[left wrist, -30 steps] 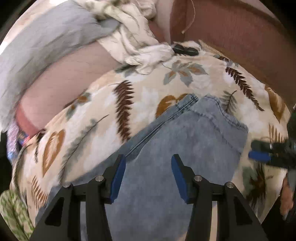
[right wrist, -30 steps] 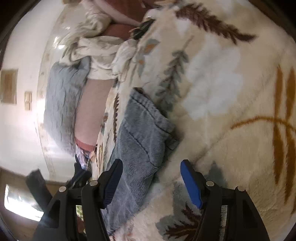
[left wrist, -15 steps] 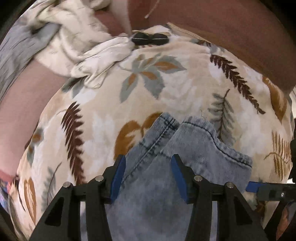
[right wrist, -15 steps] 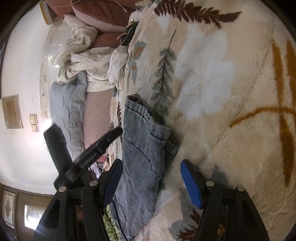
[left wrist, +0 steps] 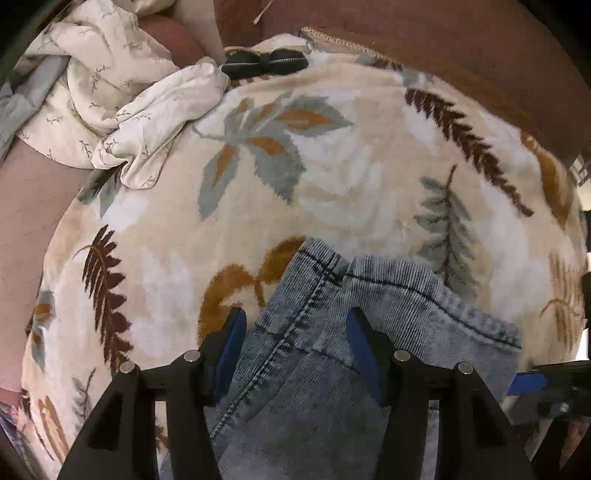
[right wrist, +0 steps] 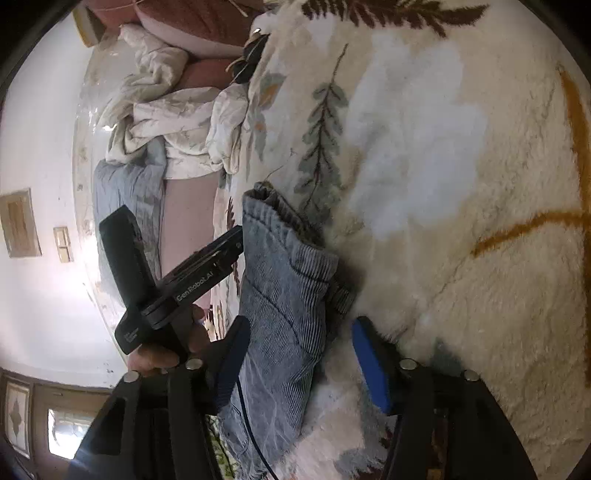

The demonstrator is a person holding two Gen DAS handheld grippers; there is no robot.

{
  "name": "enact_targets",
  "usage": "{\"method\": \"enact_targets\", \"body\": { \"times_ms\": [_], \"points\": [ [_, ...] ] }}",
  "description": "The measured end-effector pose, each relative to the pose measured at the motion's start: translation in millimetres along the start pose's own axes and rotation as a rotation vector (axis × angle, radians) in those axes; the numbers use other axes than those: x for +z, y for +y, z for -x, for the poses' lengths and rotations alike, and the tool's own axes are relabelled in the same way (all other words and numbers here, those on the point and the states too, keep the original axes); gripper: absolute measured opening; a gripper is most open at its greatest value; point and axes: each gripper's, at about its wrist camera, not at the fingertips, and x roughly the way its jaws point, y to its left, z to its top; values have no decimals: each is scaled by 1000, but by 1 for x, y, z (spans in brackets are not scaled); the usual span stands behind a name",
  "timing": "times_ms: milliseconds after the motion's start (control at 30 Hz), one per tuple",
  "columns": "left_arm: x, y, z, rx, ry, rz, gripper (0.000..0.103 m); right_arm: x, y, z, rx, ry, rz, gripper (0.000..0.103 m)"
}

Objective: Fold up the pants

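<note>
Light blue denim pants [left wrist: 332,350] lie on a cream blanket with a leaf print [left wrist: 332,166]. Their waistband end points away from me. My left gripper [left wrist: 295,343] is open, its blue-padded fingers straddling the left part of the waistband just above the cloth. In the right wrist view the pants [right wrist: 284,295] run up the frame, and my right gripper [right wrist: 299,354] is open at their right edge, left finger over the denim, right finger over the blanket. The left gripper [right wrist: 236,240] shows there too, hand-held, over the pants' left side. Its blue pad also shows at the left wrist view's right edge [left wrist: 524,382].
A crumpled white sheet [left wrist: 122,110] lies at the far left of the blanket. A small black bow-shaped item [left wrist: 266,62] sits at the blanket's far edge. A brown headboard or cushion [left wrist: 424,33] runs behind. A grey-blue quilt [right wrist: 125,192] lies beside the sheet.
Both grippers have moved forward along the pants to the waistband end. The left gripper has come into the right wrist view. Both stay open.
</note>
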Motion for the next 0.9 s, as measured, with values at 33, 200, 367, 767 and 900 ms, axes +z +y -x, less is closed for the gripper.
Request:
{"method": "enact_targets", "body": {
  "times_ms": [33, 200, 367, 767, 900],
  "points": [
    [-1, 4, 6, -36, -17, 7, 58, 1, -1, 1, 6, 1, -4, 57],
    [-5, 12, 21, -123, -9, 16, 58, 1, -2, 1, -3, 8, -8, 53],
    [-2, 2, -3, -94, 45, -2, 58, -1, 2, -3, -43, -5, 23, 52],
    [0, 13, 4, -91, -33, 26, 58, 7, 6, -14, -19, -30, 54, 53],
    [5, 12, 0, -75, 10, 2, 58, 8, 4, -13, -14, -25, 50, 53]
  ]
}}
